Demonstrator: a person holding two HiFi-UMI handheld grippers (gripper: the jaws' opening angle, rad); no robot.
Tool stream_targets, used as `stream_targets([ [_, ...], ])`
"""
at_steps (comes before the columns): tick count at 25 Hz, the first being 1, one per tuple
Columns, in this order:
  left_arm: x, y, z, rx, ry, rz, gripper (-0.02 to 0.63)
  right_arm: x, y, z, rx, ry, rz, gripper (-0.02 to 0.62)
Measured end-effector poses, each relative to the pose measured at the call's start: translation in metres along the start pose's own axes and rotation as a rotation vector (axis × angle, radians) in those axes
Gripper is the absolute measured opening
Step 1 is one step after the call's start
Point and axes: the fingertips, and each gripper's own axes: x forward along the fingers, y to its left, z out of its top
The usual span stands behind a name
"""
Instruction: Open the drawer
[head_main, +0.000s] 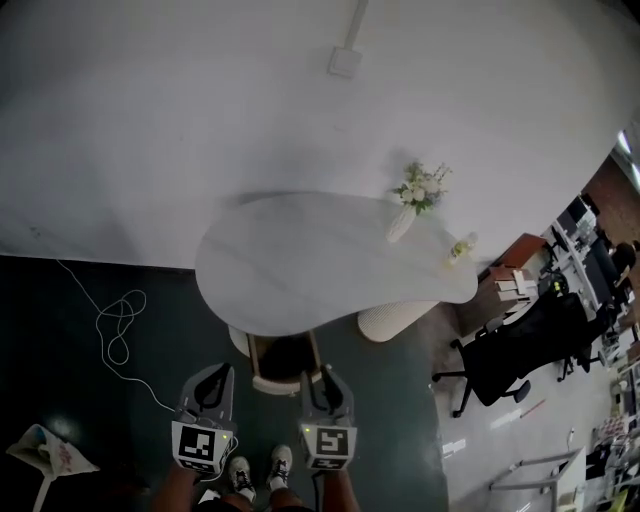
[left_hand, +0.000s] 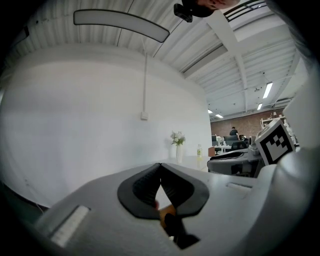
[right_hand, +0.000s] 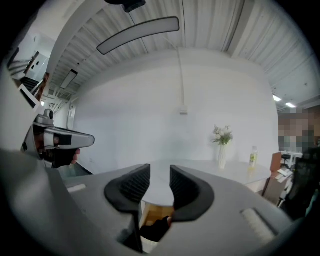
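Bench (head_main: 300, 260) with a white, kidney-shaped top stands ahead of both pairs of fingers, against a plain white wall (head_main: 200, 120) that carries a small socket box (head_main: 344, 62). On the top's far right side, well beyond the fingers, stand a vase of flowers (head_main: 415, 200) and a small bottle (head_main: 461, 248). The rest of the top is bare.

The floor (head_main: 150, 300) is dark. A white cable (head_main: 118, 330) loops across it to the left of the left fingers, and a black office chair (head_main: 510, 360) stands well to the right of the right fingers. Between the fingers and the bench's near edge the floor lies open.

The drawer (head_main: 283, 362), light-framed with a dark inside, projects from under the bench's near edge. It sits just ahead of and below the fingers, between the two grippers' lines.

The left gripper (head_main: 208, 380) has its fingers (left_hand: 145, 185) together at the tips, with nothing between them. The right gripper (head_main: 325, 385) has its fingers (right_hand: 132, 187) a narrow gap apart and empty. Neither gripper touches the drawer or the bench.
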Motion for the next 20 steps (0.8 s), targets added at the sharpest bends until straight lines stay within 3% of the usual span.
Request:
stream_targets([
  [4, -0.015, 0.002, 0.040, 0.009, -0.057, -0.001, 0.009, -0.022, 0.007, 0.040, -0.014, -0.031, -0.009, 0.095],
  [9, -0.037, -0.001, 0.068, 0.030, -0.067, -0.019, 0.009, -0.047, 0.031, 0.069, -0.016, -0.045, 0.019, 0.049],
  [15, -0.062, -0.004, 0.071, 0.051, -0.060, -0.032, 0.009, -0.069, 0.041, 0.091, -0.040, -0.080, 0.005, 0.006],
  [20, -0.085, -0.005, 0.066, 0.049, -0.054, -0.029, 0.009, -0.091, 0.050, 0.089, -0.040, -0.076, 0.000, 0.006],
])
